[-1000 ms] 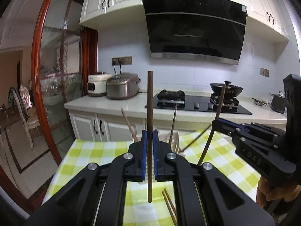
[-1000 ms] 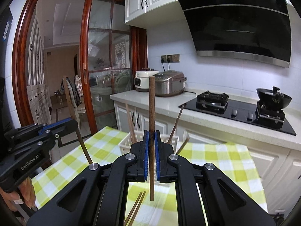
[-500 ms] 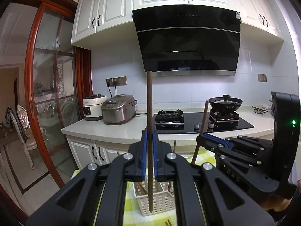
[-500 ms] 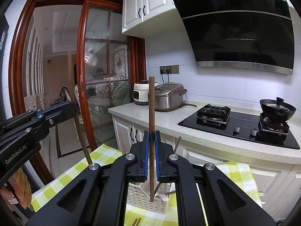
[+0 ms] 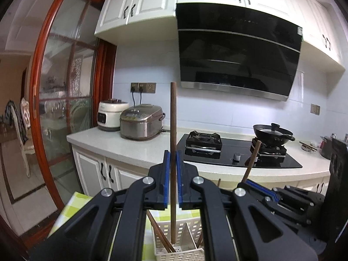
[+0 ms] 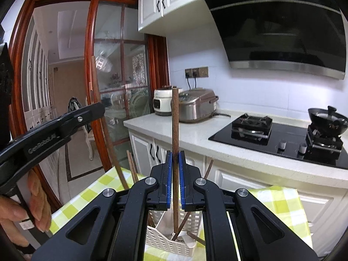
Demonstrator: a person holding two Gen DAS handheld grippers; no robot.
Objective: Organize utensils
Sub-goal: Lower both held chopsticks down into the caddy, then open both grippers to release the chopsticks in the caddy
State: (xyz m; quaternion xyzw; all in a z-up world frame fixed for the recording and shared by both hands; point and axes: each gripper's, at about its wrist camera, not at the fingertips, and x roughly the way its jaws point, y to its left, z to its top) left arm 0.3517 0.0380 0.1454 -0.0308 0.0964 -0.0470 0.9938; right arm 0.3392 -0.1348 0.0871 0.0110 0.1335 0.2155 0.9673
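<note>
Silver rice cooker (image 5: 141,121) beside white cooker (image 5: 109,115) (both on the counter (image 5: 121,145))

— How many chopsticks stood clamped above the white basket (image 5: 177,246)?
— Two: one chopstick (image 5: 173,152) in the left gripper (image 5: 171,181), one chopstick (image 6: 175,150) in the right gripper (image 6: 175,181).
— And behind the basket?
— Two cookers, one white (image 5: 109,115), one steel (image 5: 141,121); two burners; one wok (image 5: 273,131).

Right gripper (image 6: 174,174) jaws clamp 1 upright chopstick (image 6: 175,126) above the white basket (image 6: 165,239).
</note>
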